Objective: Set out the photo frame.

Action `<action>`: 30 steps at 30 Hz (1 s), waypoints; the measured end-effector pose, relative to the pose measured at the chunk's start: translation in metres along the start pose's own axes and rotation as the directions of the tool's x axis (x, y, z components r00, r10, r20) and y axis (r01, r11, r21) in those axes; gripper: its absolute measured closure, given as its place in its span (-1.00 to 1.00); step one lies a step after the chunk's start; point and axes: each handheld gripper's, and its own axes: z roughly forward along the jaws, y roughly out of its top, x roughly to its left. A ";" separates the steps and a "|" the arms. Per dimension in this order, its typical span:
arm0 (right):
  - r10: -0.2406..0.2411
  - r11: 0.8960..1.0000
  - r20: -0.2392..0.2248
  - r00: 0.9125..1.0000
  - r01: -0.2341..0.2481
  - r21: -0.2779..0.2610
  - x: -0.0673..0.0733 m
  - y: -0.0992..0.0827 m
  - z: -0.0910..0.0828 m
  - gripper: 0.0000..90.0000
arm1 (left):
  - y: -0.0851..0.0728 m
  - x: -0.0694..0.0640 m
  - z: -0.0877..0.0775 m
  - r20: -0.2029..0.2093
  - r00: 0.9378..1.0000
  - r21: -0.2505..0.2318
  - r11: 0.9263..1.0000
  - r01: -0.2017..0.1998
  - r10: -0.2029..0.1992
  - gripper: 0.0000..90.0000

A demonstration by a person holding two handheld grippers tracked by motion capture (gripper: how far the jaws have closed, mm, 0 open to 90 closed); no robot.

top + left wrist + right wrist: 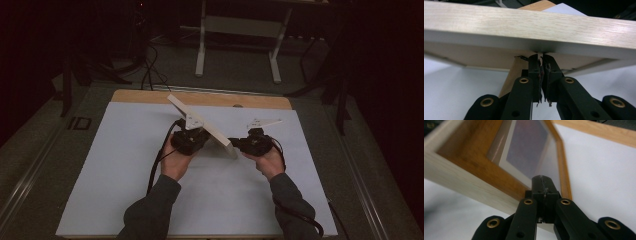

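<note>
A light wooden picture frame (202, 125) stands tilted on the white sheet, held up between my two grippers. Seen from the left gripper view, its back board and thick edge (529, 22) fill the top, with a wooden prop leg (511, 75) below. My left gripper (540, 58) is shut, its tips against the back board just under the frame edge; I cannot tell whether anything thin is pinched. In the high view the left gripper (201, 135) sits behind the frame. My right gripper (542, 178) is shut and empty, tips touching the glass front (529, 150); it is also at the frame's low corner (233, 144).
A white sheet (150, 200) covers the wooden table (260, 101). Black cables trail from both grippers toward the near edge. Beyond the table stand the white legs of a desk (201, 45) and dark stands on the floor.
</note>
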 end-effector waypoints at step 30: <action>-0.121 0.991 -0.025 0.992 0.122 0.048 0.035 -0.003 0.013 1.00 | 0.002 0.017 -0.001 0.064 0.996 0.016 0.998 -0.064 0.063 1.00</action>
